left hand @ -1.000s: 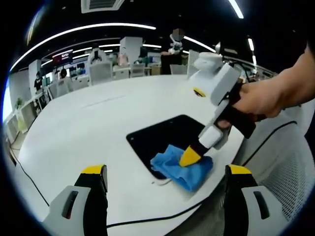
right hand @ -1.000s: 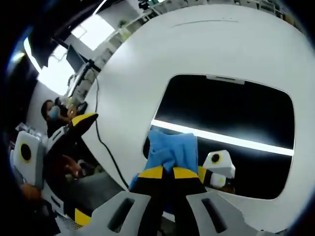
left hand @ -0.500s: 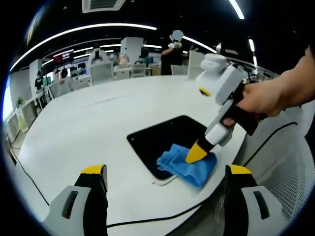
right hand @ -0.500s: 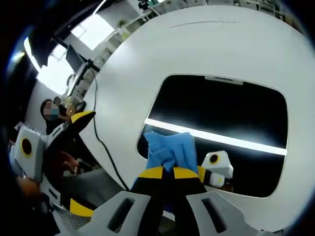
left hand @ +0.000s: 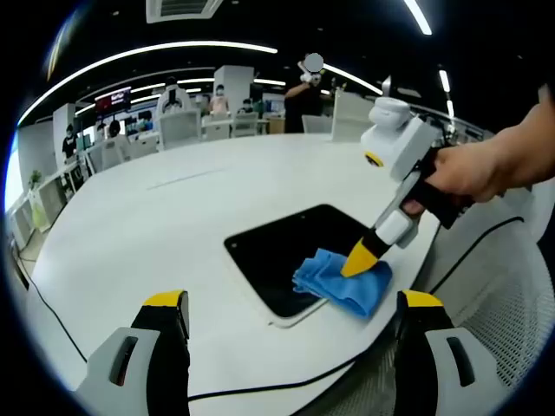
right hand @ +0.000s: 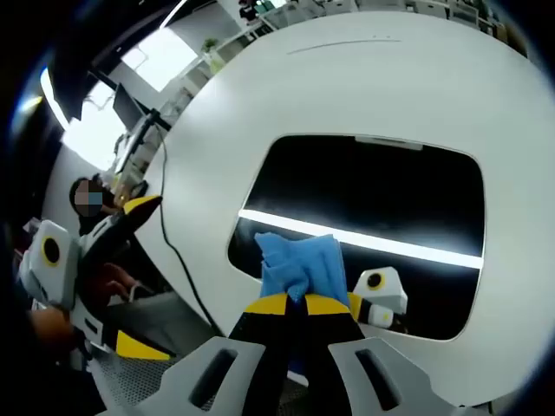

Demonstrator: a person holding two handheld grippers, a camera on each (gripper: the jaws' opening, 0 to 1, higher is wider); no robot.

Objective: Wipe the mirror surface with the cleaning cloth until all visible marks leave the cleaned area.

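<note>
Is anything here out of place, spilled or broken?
Nothing stands out. The mirror lies flat on the white table with no crack that I can see. The right gripper is shut on the blue cloth, pressing it near the mirror's edge. The left gripper is open, off the mirror.

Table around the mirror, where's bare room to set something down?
The white table is bare beyond the mirror. It is crowded at the near corner, where the right tool presses the blue cloth and a cable runs along the edge.
</note>
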